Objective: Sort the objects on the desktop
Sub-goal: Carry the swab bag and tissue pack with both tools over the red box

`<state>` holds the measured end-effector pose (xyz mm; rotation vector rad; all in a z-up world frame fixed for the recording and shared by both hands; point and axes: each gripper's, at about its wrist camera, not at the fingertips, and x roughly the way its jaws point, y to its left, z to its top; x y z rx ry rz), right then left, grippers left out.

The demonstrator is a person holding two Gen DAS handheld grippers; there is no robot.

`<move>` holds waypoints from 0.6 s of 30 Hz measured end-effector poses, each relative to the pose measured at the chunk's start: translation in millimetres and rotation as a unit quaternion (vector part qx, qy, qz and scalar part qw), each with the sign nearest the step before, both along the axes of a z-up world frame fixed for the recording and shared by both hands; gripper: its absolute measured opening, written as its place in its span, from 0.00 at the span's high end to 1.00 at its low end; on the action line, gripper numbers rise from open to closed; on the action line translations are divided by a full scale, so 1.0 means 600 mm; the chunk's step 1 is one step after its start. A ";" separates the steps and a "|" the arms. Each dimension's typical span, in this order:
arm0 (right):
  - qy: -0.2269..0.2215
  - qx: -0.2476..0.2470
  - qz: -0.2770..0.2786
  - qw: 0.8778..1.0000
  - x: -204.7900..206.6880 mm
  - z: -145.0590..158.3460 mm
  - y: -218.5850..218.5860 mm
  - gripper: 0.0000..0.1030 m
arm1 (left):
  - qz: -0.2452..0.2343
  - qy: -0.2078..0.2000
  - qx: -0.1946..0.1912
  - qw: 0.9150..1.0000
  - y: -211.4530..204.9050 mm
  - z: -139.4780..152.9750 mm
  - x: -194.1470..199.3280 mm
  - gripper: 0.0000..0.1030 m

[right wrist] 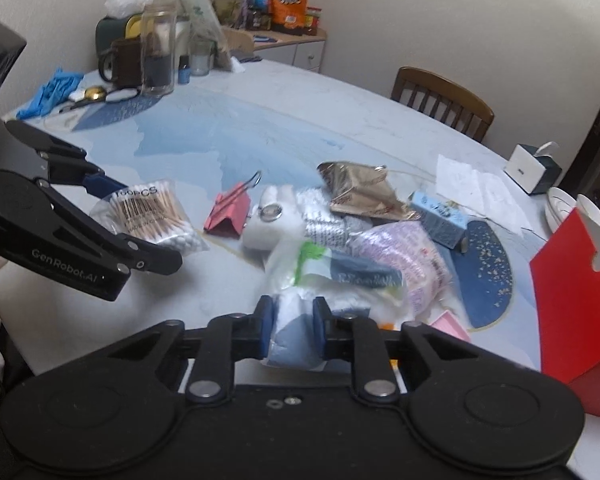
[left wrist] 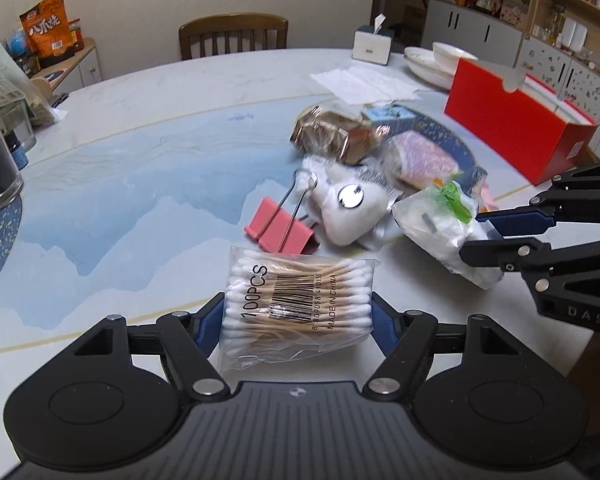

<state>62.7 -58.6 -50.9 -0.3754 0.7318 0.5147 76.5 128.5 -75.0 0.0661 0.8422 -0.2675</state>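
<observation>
The cotton swab pack [left wrist: 298, 304] lies flat on the bench [left wrist: 140, 184] at its near edge, its swabs running side to side across the left wrist view and its long axis pointing away toward the pile. The left gripper [left wrist: 298, 316] has its jaws clamped on the pack's two sides. It is a clear bag of wooden-stemmed white-tipped swabs with a barcode and "100PCS" printed on it.

The right gripper [right wrist: 291, 326] has its jaws narrowly apart and pinched on a clear plastic bag [right wrist: 300, 308] of white stuff with a green mark, at the pile's near end.

Just beyond the swab pack sits a pink binder clip [left wrist: 280, 232], handles pointing away. Behind it lie a white pouch [left wrist: 346, 208], a gold foil packet [left wrist: 332, 136] and a small blue box [left wrist: 388, 118]. Farther right stands a red box [left wrist: 516, 128].
</observation>
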 end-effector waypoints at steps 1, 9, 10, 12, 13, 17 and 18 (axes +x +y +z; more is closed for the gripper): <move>-0.004 0.003 -0.004 1.000 -0.002 0.008 -0.004 0.83 | -0.004 -0.002 -0.003 1.000 -0.001 0.005 0.000 0.30; -0.008 0.030 -0.040 0.999 -0.009 0.056 -0.046 0.86 | -0.042 -0.020 -0.012 0.999 -0.023 0.049 0.004 0.30; -0.009 0.033 -0.045 0.998 -0.010 0.062 -0.051 0.86 | -0.047 -0.022 -0.011 0.999 -0.028 0.054 0.006 0.30; -0.010 0.039 -0.055 0.998 -0.010 0.073 -0.065 0.86 | -0.059 -0.025 -0.011 0.998 -0.038 0.065 0.008 0.30; -0.011 0.042 -0.060 0.997 -0.011 0.079 -0.071 0.86 | -0.065 -0.027 -0.011 0.997 -0.044 0.071 0.010 0.30; -0.014 0.062 -0.081 0.995 -0.012 0.103 -0.106 0.86 | -0.089 -0.035 -0.009 0.995 -0.075 0.095 0.019 0.30; -0.017 0.066 -0.086 0.994 -0.011 0.109 -0.116 0.86 | -0.095 -0.037 -0.009 0.995 -0.084 0.101 0.021 0.30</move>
